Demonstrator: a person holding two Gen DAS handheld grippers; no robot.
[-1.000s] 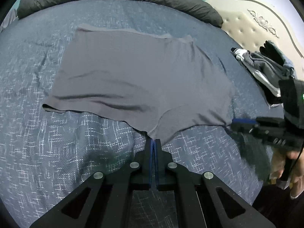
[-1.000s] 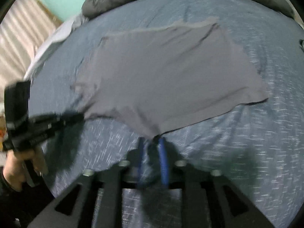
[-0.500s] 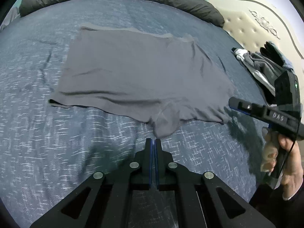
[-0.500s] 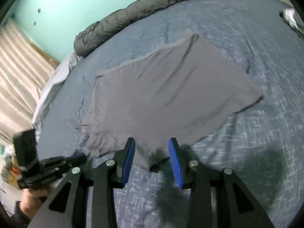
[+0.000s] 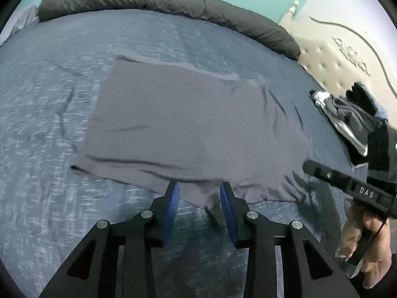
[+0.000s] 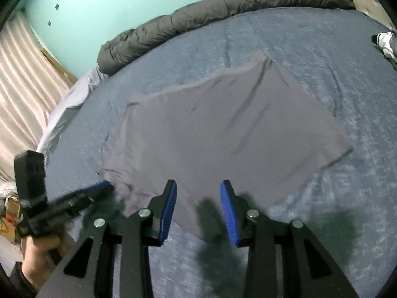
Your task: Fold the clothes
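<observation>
A grey garment (image 5: 193, 129) lies spread flat on the blue bedspread (image 5: 44, 114), with a few creases and a small bunch at its near edge. My left gripper (image 5: 199, 193) hovers open above that near edge, nothing between its blue pads. The right gripper (image 6: 198, 193) is open too, above the near edge of the garment (image 6: 223, 134), and holds nothing. From the left wrist view the right gripper (image 5: 307, 167) reaches in from the right, by the garment's near right corner. In the right wrist view the left gripper (image 6: 104, 186) sits at the garment's near left corner.
A dark grey rolled duvet (image 5: 173, 2) lines the far side of the bed. A pile of dark and white clothes (image 5: 352, 116) lies at the right by the cream tufted headboard (image 5: 342, 57). A curtain (image 6: 22, 79) hangs at the left in the right wrist view.
Both grippers have let go of the garment's near edge and opened, the right one first, the left one in the last half second. The garment has settled flat on the bed.
</observation>
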